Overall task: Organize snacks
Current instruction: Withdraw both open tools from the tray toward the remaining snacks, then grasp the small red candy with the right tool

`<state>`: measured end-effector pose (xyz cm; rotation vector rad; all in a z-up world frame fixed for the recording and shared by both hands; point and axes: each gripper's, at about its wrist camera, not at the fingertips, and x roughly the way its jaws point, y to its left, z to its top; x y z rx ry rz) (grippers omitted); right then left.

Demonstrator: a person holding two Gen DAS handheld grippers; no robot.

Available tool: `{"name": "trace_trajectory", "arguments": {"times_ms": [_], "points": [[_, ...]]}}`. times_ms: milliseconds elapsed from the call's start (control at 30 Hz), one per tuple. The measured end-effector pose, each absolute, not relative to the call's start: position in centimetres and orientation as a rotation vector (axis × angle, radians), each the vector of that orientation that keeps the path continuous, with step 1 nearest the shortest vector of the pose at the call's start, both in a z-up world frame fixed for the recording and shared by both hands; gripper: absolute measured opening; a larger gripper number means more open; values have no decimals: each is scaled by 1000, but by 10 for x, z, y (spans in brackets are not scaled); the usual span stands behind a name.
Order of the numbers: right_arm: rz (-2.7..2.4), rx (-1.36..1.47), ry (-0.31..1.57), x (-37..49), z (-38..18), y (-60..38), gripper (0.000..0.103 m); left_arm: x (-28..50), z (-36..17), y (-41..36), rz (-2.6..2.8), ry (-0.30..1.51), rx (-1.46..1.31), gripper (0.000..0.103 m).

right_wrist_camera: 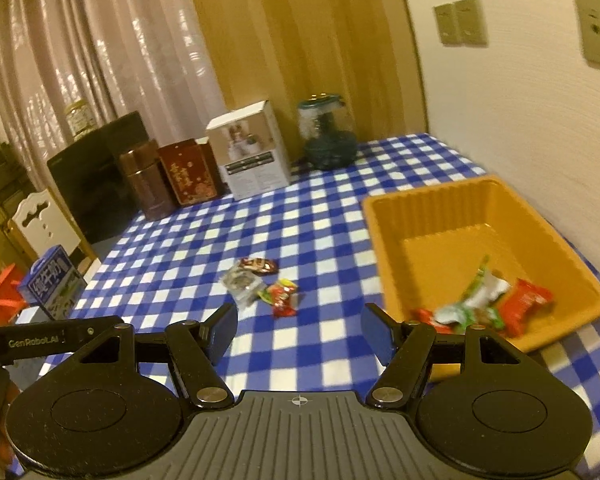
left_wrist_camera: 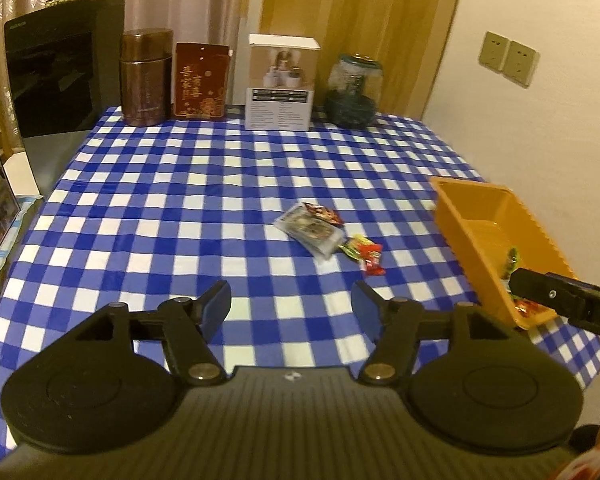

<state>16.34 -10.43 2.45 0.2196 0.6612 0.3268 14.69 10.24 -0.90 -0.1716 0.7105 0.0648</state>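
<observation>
Loose snack packets lie mid-table on the blue checked cloth: a clear packet (left_wrist_camera: 310, 232) (right_wrist_camera: 241, 283), a dark red packet (left_wrist_camera: 324, 213) (right_wrist_camera: 259, 265) behind it, and small red-green sweets (left_wrist_camera: 366, 255) (right_wrist_camera: 280, 298) to its right. An orange bin (left_wrist_camera: 476, 216) (right_wrist_camera: 396, 248) stands at the right and holds several red and green packets (right_wrist_camera: 488, 304). My left gripper (left_wrist_camera: 292, 308) is open and empty, above the cloth in front of the loose packets. My right gripper (right_wrist_camera: 298, 330) is open and empty, just left of the bin's near corner.
At the table's back edge stand a brown tin (left_wrist_camera: 146, 78), a red tin (left_wrist_camera: 200, 80), a white box (left_wrist_camera: 280, 86) and a glass jar (left_wrist_camera: 352, 90). A black panel (left_wrist_camera: 60, 64) and a blue carton (right_wrist_camera: 54, 284) are to the left. A wall lies right.
</observation>
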Motion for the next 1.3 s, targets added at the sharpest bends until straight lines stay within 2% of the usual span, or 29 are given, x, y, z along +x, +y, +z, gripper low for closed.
{"name": "trace_trajectory", "arguments": {"times_ms": [567, 633, 767, 867, 1167, 1300], "points": [[353, 54, 698, 254, -45, -39, 67, 223, -51, 135, 93, 735, -153, 66], [351, 36, 707, 262, -53, -34, 58, 231, -57, 137, 95, 741, -165, 69], [356, 23, 736, 278, -68, -28, 54, 243, -69, 139, 100, 753, -170, 82], [362, 35, 764, 289, -77, -27, 53, 250, -74, 144, 93, 753, -198, 84], [381, 49, 817, 305, -88, -22, 39, 264, -79, 152, 96, 725, -238, 90], [374, 43, 833, 308, -91, -20, 25, 267, -82, 151, 81, 732, -242, 91]]}}
